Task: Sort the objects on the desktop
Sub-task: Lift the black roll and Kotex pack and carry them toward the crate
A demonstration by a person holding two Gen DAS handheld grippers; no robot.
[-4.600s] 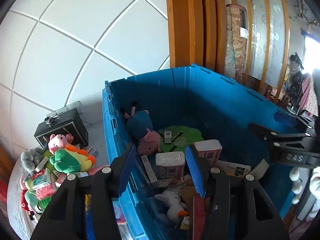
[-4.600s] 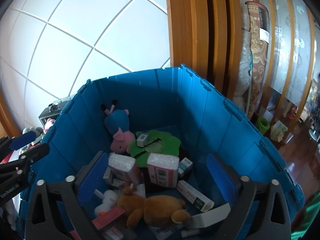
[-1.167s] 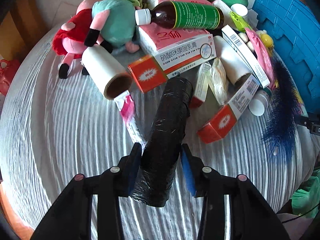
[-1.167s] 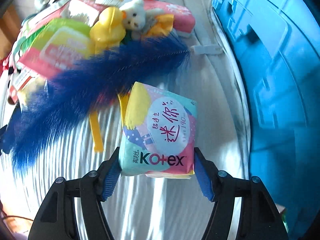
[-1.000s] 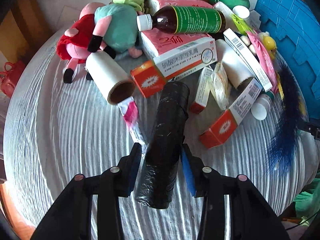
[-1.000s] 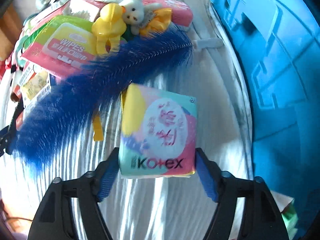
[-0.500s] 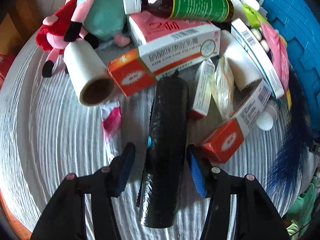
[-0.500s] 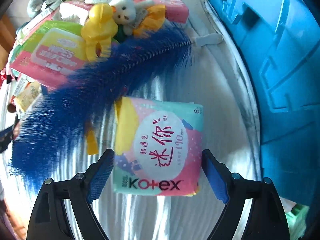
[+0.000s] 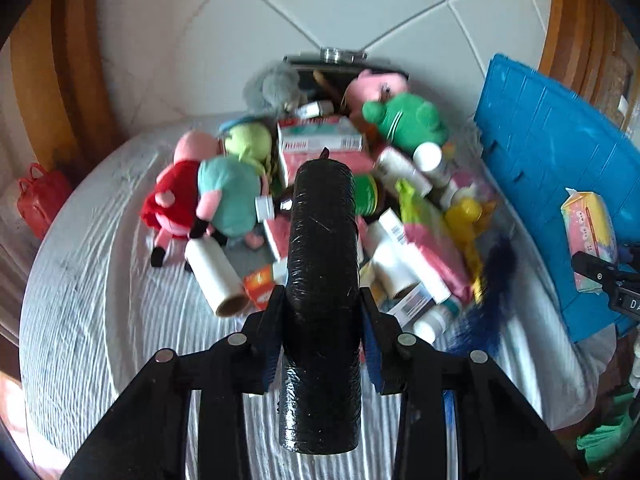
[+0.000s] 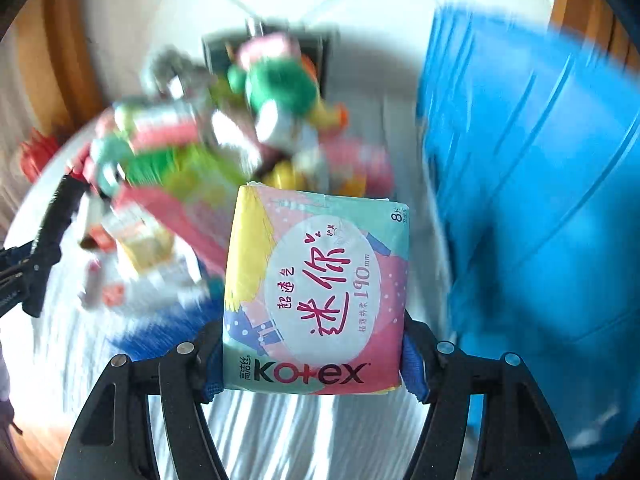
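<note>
The left gripper (image 9: 322, 330) is gripping a black roll (image 9: 322, 276) lengthwise, its jaws closing on the roll's sides and holding it clear above the bench (image 9: 100, 312), which is wearing a white ribbed cloth. The right gripper (image 10: 314, 354) is gripping a Kotex pack (image 10: 316, 296), jaws closing on the pack's lower edges, with the pack raised beside the blue crate (image 10: 532, 200). A clutter of plush toys (image 9: 212, 196), cartons and bottles is lying on the bench beyond the roll; the right wrist view is showing this heap blurred
</note>
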